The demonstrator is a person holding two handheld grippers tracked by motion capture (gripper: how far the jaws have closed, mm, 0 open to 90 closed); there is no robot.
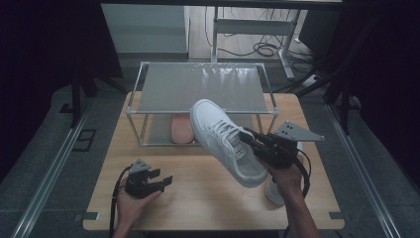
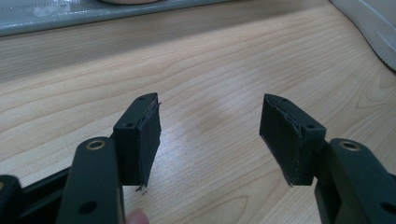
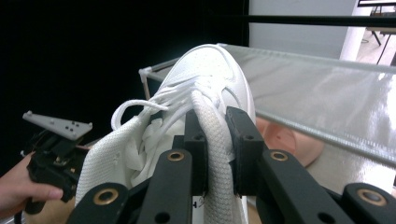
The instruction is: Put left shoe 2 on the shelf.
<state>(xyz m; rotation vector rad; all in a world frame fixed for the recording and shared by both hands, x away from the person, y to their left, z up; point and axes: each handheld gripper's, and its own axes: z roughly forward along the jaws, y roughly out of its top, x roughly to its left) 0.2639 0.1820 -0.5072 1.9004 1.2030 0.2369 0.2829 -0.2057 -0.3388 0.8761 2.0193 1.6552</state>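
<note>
Pinching the sneaker (image 1: 225,141) by its collar, our right tongs (image 1: 253,143) are holding it above the counter (image 1: 208,191) (left tongs (image 1: 157,179) gaping, empty); that thin grip risks slipping.

A second white sneaker (image 1: 274,191) is sitting mostly hidden behind the right hand (image 1: 287,176) — just its toe showing; the pink sole (image 1: 182,127) under the rack's top shelf (image 1: 203,88) is being partly covered by the lifted sneaker (image 1: 225,141).
</note>
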